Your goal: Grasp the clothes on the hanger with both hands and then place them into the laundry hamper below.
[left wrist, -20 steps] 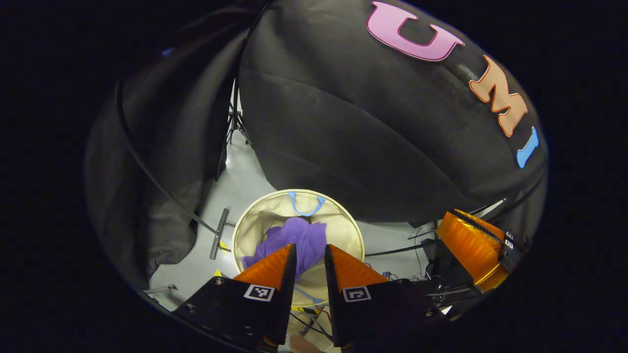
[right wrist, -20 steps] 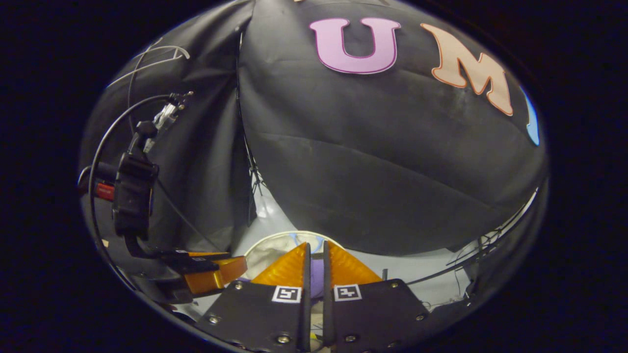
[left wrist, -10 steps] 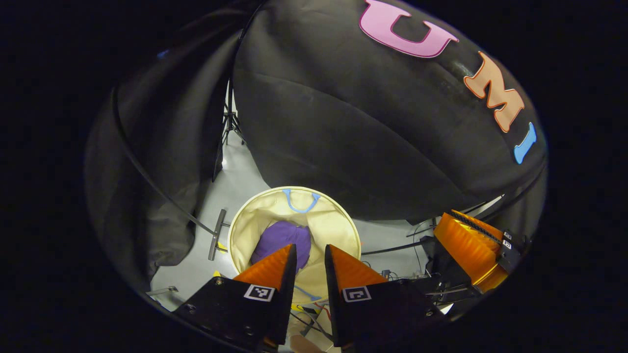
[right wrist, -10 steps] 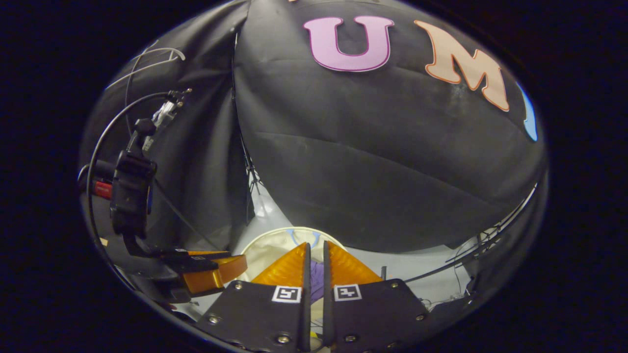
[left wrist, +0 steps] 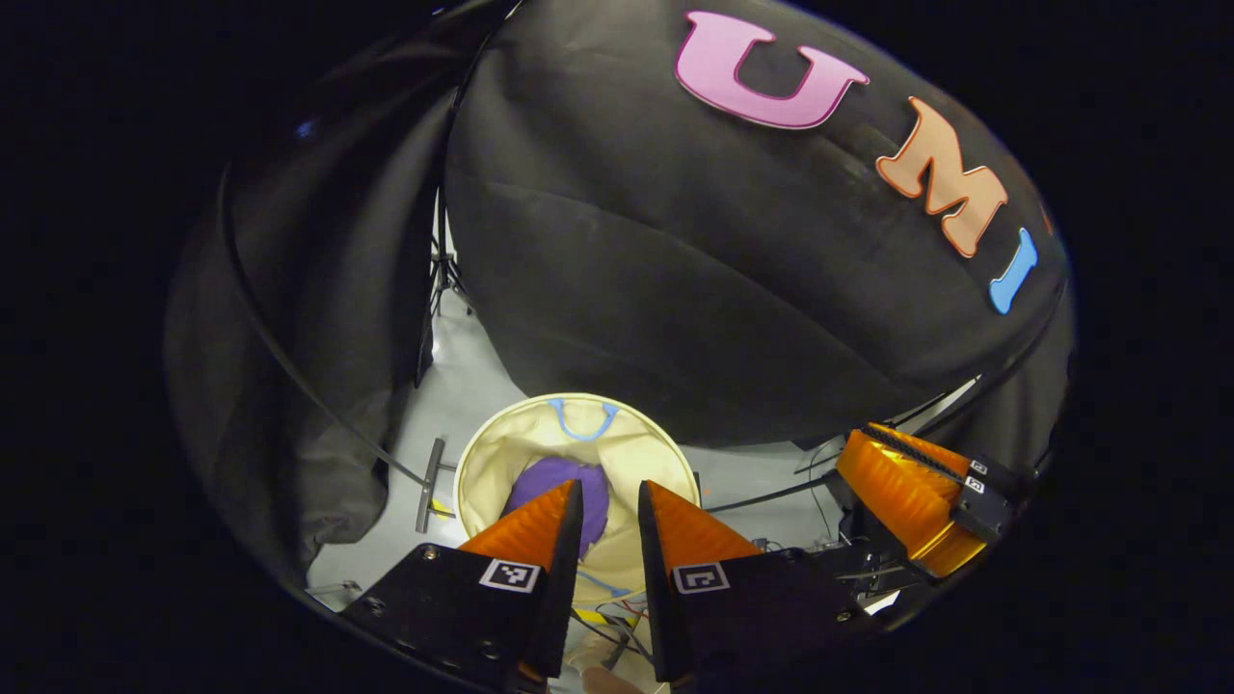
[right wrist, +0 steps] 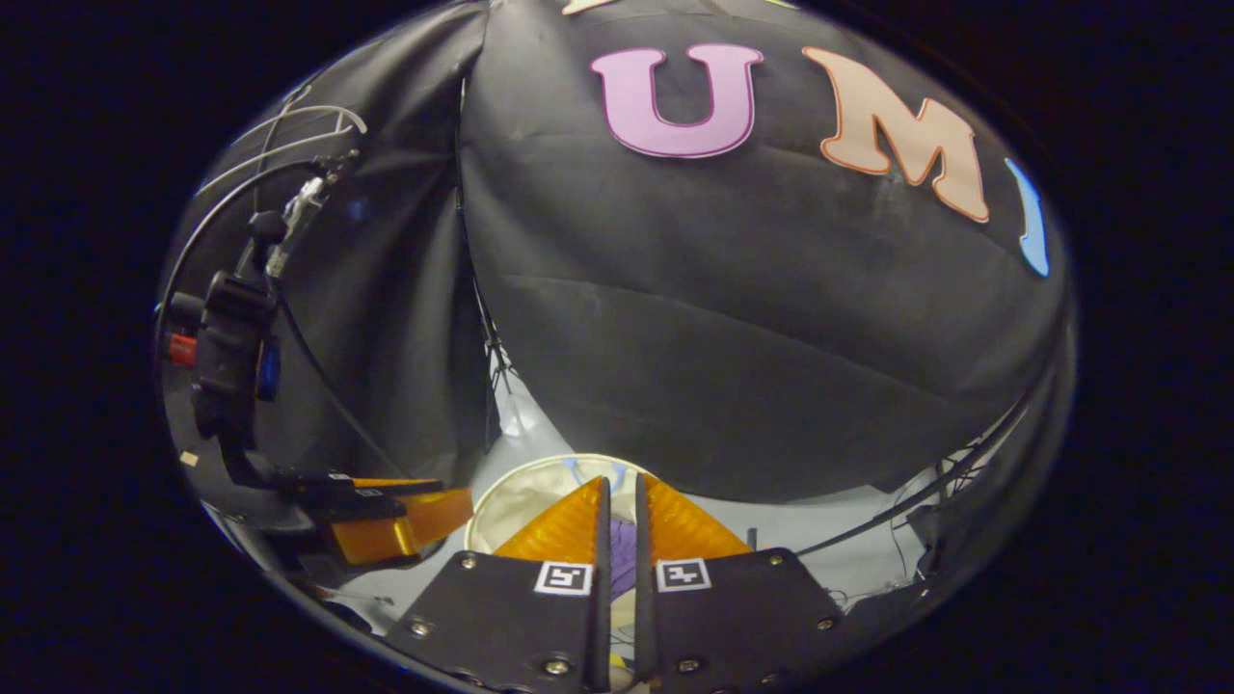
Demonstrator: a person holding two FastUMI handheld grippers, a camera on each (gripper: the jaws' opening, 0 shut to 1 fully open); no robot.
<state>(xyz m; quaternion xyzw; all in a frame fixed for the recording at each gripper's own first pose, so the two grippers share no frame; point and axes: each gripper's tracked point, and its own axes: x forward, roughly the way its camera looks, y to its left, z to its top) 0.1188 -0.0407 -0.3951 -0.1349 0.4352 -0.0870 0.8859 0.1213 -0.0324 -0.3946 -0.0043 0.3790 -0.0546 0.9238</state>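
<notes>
A purple garment (left wrist: 554, 477) lies bunched inside the round cream laundry hamper (left wrist: 636, 453) on the grey floor. My left gripper (left wrist: 609, 487) hangs above the hamper, open, with nothing between its fingers. The right gripper (left wrist: 906, 487) appears at the lower right of the left gripper view. In the right gripper view, my right gripper (right wrist: 621, 479) also hovers over the hamper (right wrist: 521, 487), its fingers a narrow gap apart and holding nothing. A strip of the garment (right wrist: 623, 549) shows through that gap. The left gripper (right wrist: 424, 516) is low on the left there.
Black cloth walls close in behind and to the left. A tripod's legs (left wrist: 439, 275) stand in the gap between the cloths. A metal bar (left wrist: 429, 472) lies on the floor left of the hamper. Cables (left wrist: 771, 496) run across the floor at the right.
The purple garment has dropped from the hamper's mouth down inside and now lies smaller and lower. Both grippers stay apart from it and have shifted only slightly.
</notes>
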